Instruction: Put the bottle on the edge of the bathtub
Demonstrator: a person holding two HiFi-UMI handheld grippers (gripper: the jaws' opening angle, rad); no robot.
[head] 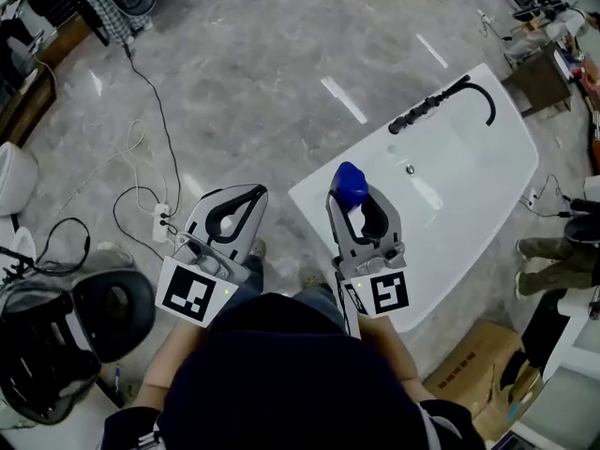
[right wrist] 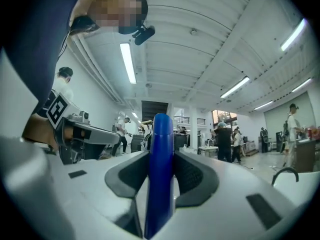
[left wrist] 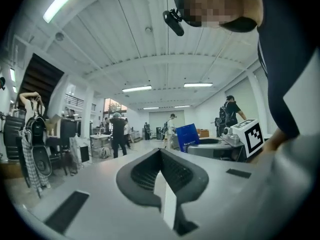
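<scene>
A blue bottle [head: 349, 186] is clamped upright between the pads of my right gripper [head: 361, 202], which is shut on it, above the near end of the white bathtub [head: 473, 172]. In the right gripper view the bottle [right wrist: 161, 179] fills the gap of that gripper [right wrist: 161, 156] and sticks out past the tips. My left gripper [head: 246, 195] hangs over the grey floor to the left of the tub, jaws closed tip to tip with nothing in them. The left gripper view shows its tips meeting [left wrist: 161, 153] and the bottle [left wrist: 187, 136] beyond.
A black faucet with a hand shower [head: 441, 101] lies along the tub's far rim. White cables and a power strip [head: 161, 218] run over the floor at left. A black chair [head: 112, 312] stands lower left, a cardboard box [head: 473, 364] lower right. Someone's feet [head: 548, 251] are beside the tub.
</scene>
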